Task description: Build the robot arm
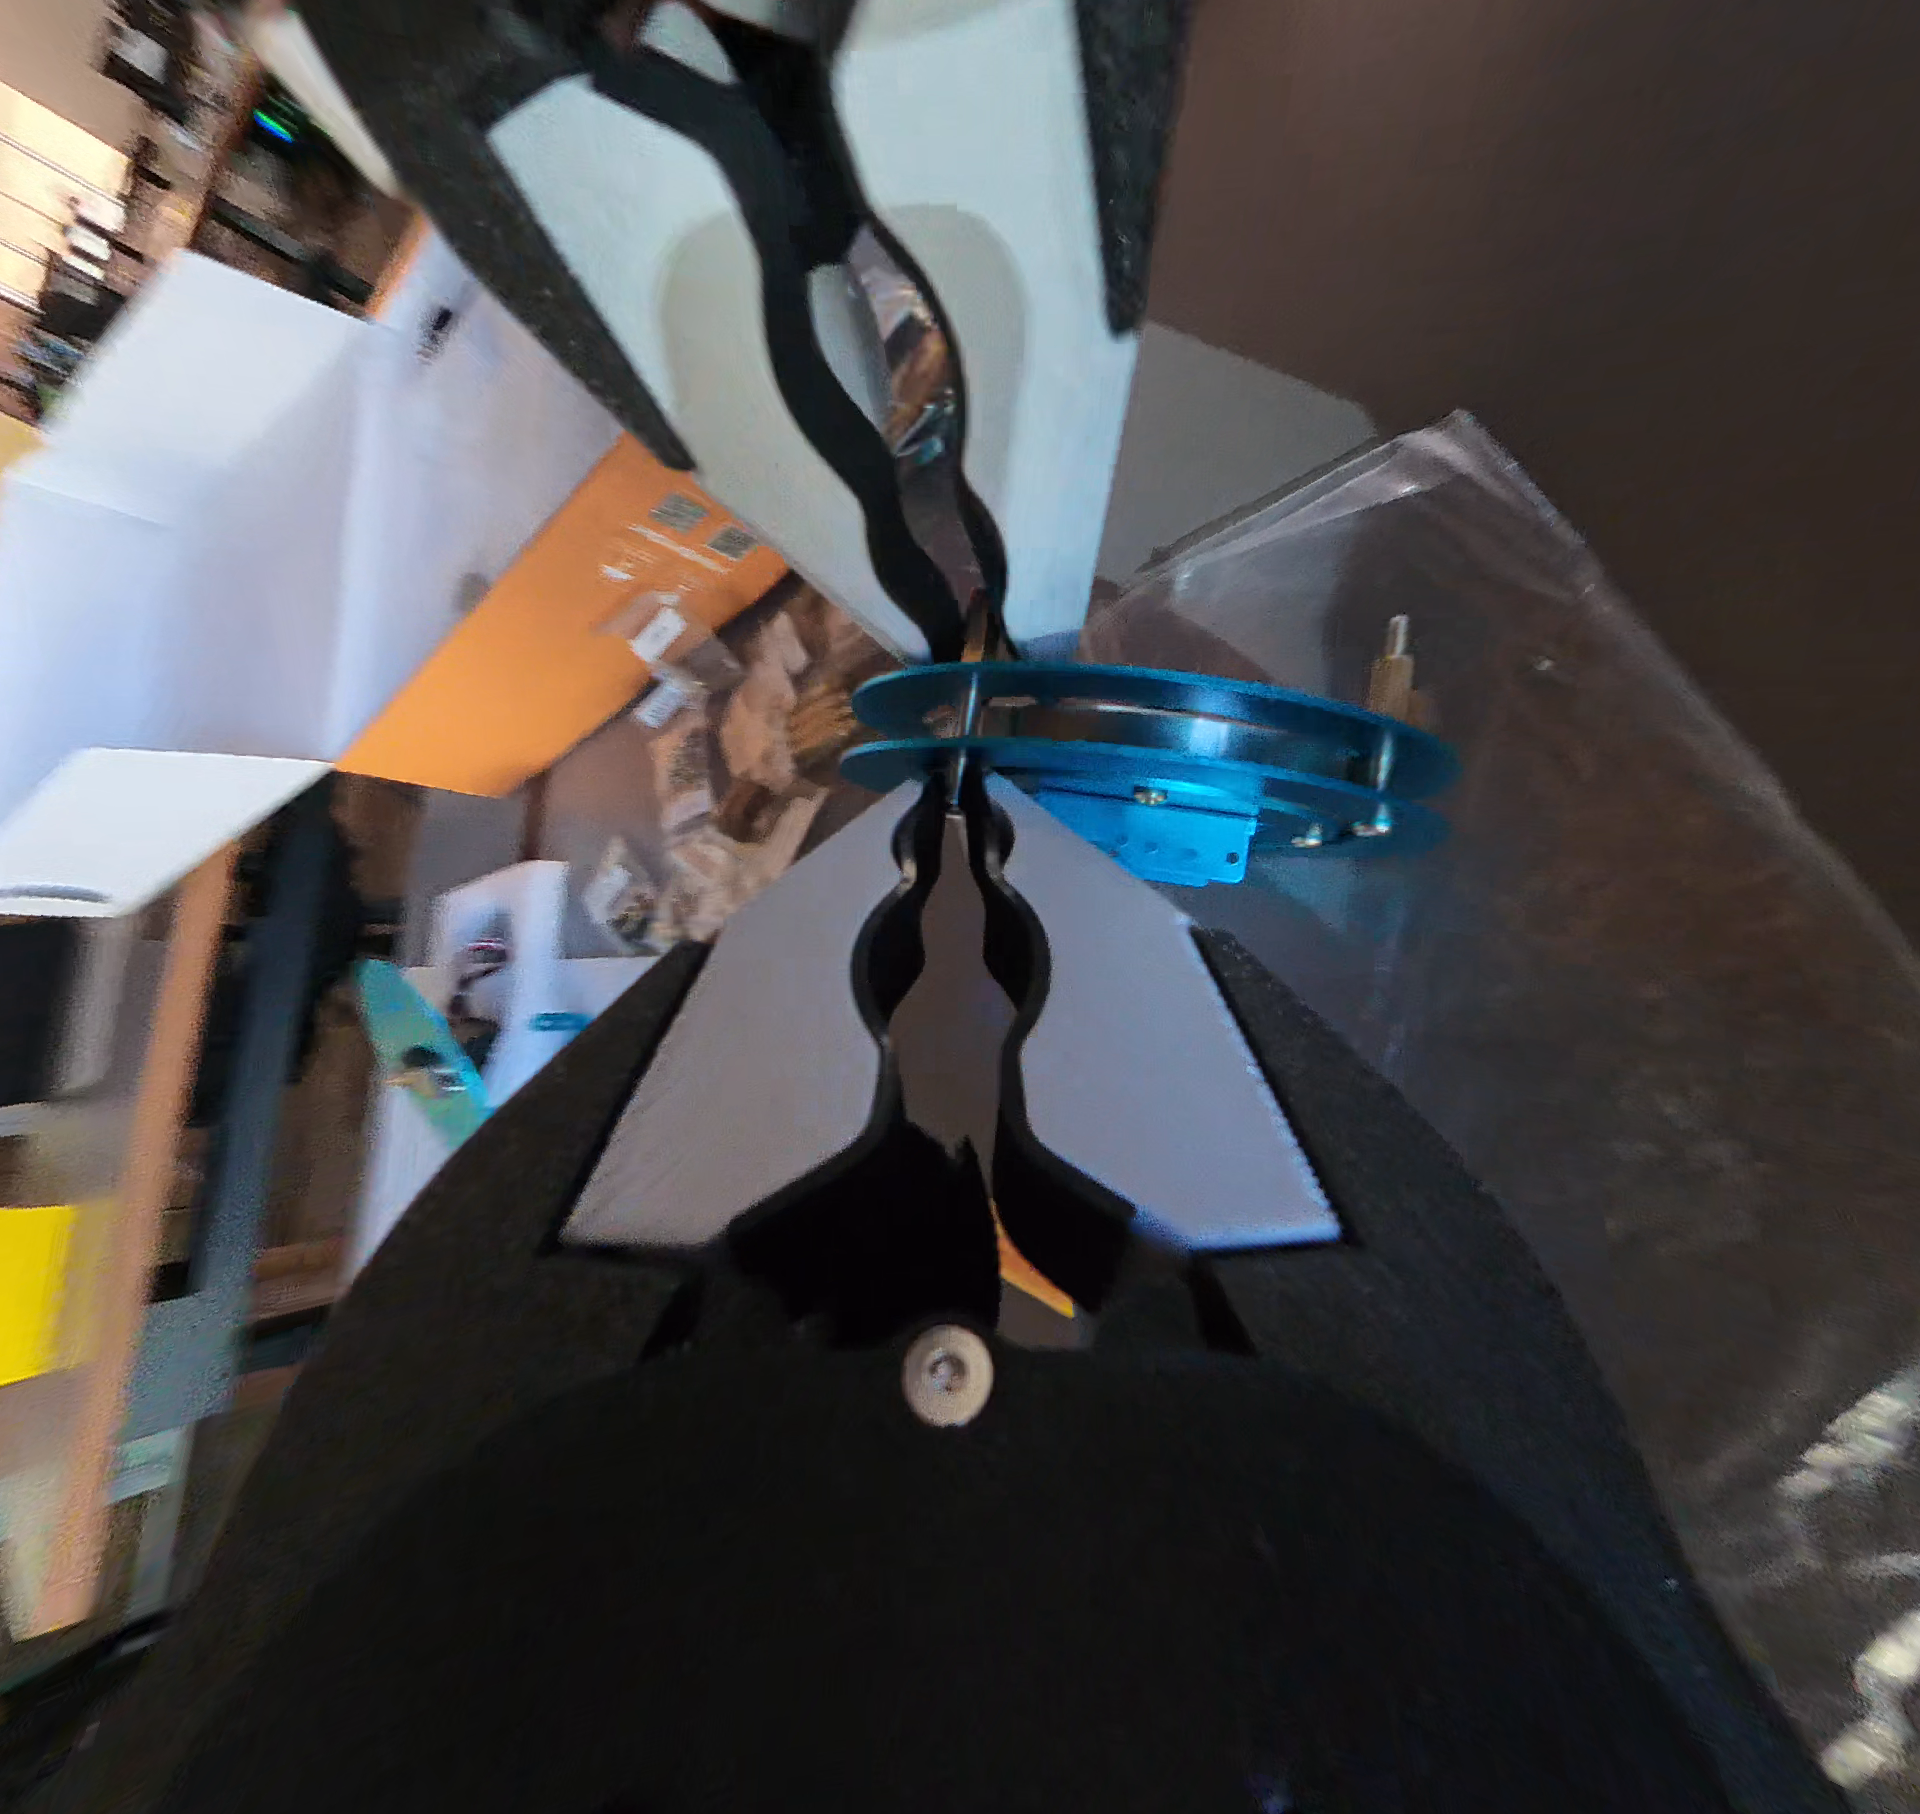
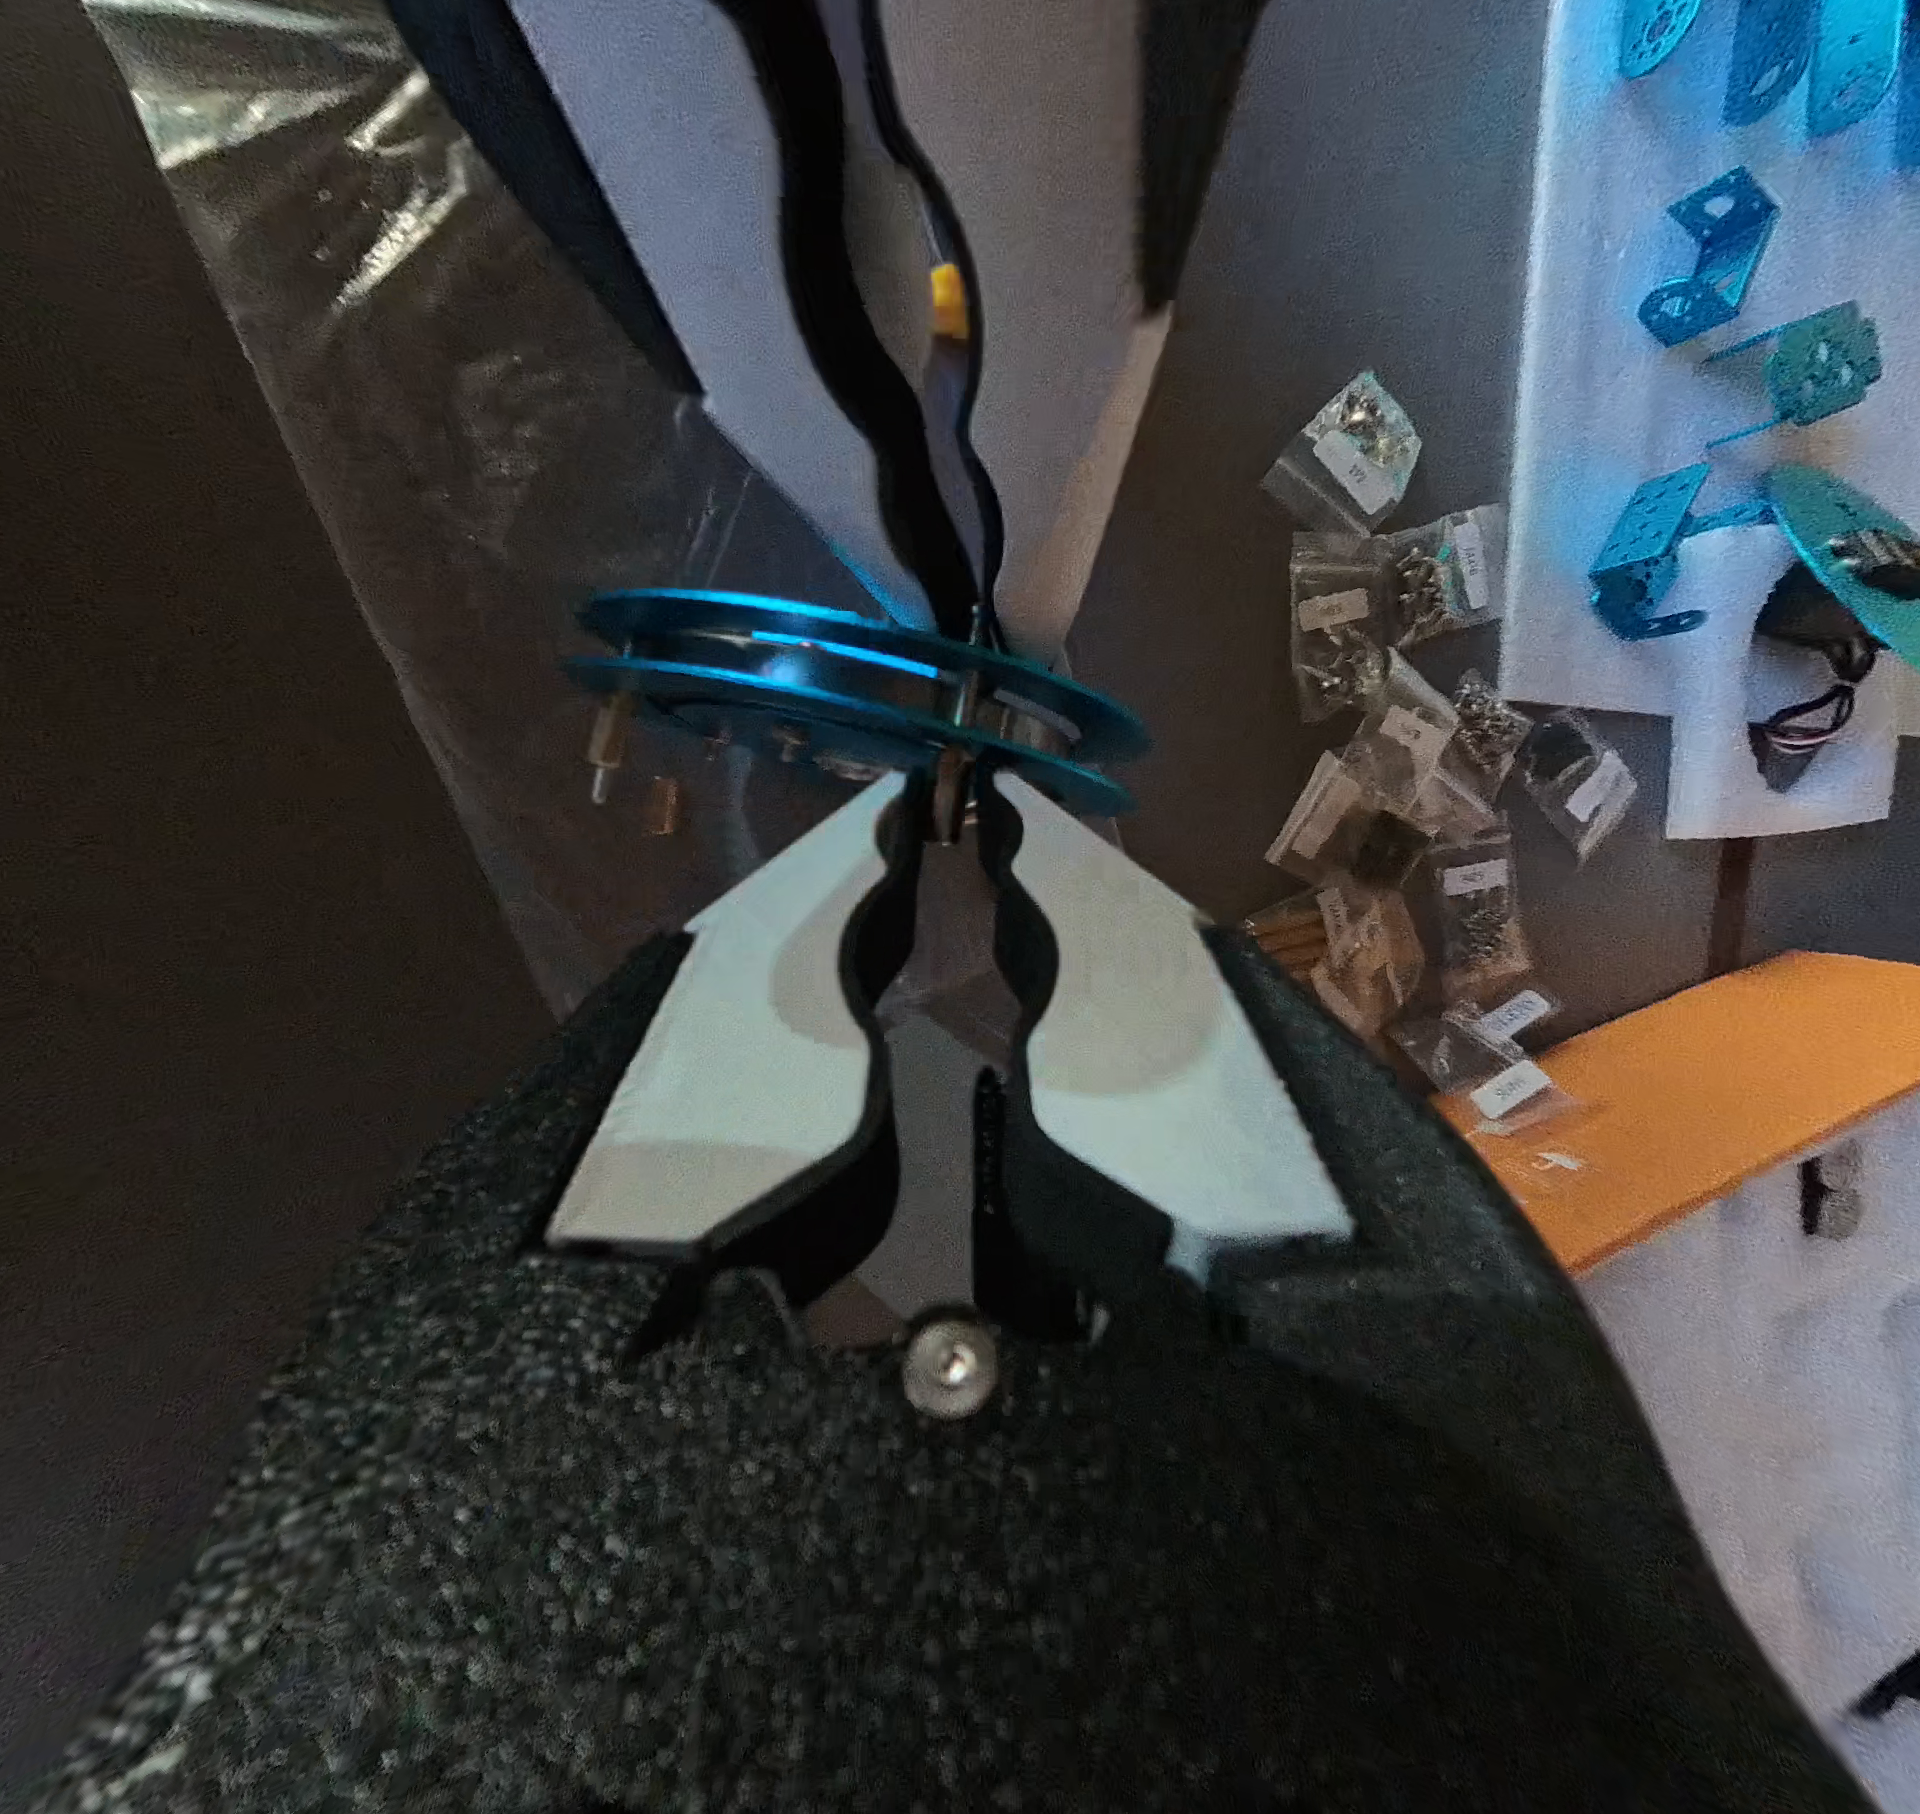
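Blue double-disc assembly (image 1: 1143, 756) is held up off the dark surface (image 1: 1558, 206), pinched from opposite edges. Left tongs (image 1: 961, 715) clamped narrow on its rim; right tongs (image 2: 961, 715) likewise clamped on the far rim (image 2: 852, 694). Clear plastic bag (image 1: 1558, 829) sits just behind the discs, a brass standoff (image 1: 1394, 668) visible inside. Off to the side: small hardware bags (image 2: 1403, 725) in a pile, blue metal brackets (image 2: 1714, 258) on white foam (image 2: 1621, 476), orange box (image 2: 1714, 1089) nearby.

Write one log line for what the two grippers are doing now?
left gripper: shut on blue double-disc assembly | right gripper: shut on same assembly | near: clear plastic bag, small hardware bags
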`<state>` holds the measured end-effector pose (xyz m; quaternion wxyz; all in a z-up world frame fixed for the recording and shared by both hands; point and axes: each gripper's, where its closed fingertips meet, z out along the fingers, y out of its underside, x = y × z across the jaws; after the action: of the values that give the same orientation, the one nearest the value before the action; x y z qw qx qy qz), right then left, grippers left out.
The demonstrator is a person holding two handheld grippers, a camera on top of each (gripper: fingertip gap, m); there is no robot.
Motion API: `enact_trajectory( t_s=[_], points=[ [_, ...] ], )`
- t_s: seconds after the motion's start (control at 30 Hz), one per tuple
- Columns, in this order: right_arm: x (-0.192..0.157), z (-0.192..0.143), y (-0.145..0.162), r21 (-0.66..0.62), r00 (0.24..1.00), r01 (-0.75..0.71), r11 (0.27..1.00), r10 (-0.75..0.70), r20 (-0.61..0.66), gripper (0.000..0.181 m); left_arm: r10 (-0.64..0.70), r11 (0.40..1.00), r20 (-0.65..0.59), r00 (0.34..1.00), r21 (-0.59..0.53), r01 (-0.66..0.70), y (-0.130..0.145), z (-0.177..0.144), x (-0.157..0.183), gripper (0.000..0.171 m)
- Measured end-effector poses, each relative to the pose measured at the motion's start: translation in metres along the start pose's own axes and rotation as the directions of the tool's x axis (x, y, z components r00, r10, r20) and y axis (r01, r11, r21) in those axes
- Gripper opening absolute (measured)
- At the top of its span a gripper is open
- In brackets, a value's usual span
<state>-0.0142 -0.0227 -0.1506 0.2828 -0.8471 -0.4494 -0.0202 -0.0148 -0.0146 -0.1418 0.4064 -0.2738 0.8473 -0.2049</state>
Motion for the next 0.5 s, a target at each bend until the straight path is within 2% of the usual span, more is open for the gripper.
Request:
enact_trajectory(
  t_s=[0.1, 0.2, 0.3, 0.4, 0.5],
  points=[
    [-0.001, 0.002, -0.002, -0.027, 0.999, 0.041, 0.999, -0.042, -0.024, 0.007, -0.13, 0.991, -0.133, 0.983, -0.037, 0.126, 0.003, -0.002, 0.004, 0.003],
    [0.001, 0.004, -0.003, -0.041, 0.997, 0.066, 0.997, -0.068, -0.047, 0.007, -0.298, 0.954, -0.267, 0.916, -0.093, 0.283, 0.005, -0.003, 0.008, 0.003],
    [0.011, 0.002, -0.006, -0.069, 0.969, 0.169, 0.983, -0.178, -0.172, 0.008, -0.396, 0.918, -0.341, 0.853, -0.174, 0.356, 0.015, -0.002, 0.005, 0.003],
    [0.016, 0.002, -0.011, -0.115, 0.902, 0.281, 0.953, -0.303, -0.306, 0.009, -0.486, 0.874, -0.406, 0.774, -0.25, 0.418, 0.022, -0.004, 0.003, 0.003],
    [0.014, 0.002, -0.018, -0.102, 0.865, 0.322, 0.941, -0.336, -0.372, 0.008, -0.555, 0.832, -0.472, 0.685, -0.312, 0.459, 0.022, -0.014, 0.009, 0.003]
  ],
)
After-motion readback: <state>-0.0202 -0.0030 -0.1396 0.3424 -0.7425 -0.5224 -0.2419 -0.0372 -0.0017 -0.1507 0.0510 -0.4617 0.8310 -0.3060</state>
